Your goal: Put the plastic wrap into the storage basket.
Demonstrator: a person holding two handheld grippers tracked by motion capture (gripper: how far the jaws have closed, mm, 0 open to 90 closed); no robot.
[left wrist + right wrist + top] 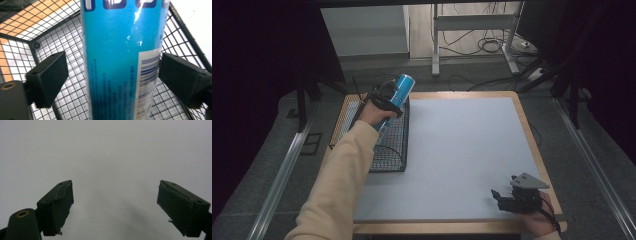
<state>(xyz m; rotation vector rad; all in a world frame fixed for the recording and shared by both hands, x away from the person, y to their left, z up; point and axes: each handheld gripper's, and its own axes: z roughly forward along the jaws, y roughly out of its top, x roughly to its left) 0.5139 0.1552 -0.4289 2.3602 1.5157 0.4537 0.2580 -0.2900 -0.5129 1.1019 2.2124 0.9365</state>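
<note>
Left claw (112, 77) open astride blue can (120, 62)

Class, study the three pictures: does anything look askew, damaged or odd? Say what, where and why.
The blue can leans tilted out of the black wire basket instead of lying inside it, between the left gripper pads, which stand clear of it. The right gripper pads look chipped and frayed at the edges.

Can (400, 91) upright in wire basket (388, 159) at table (462, 150) left edge.
</note>
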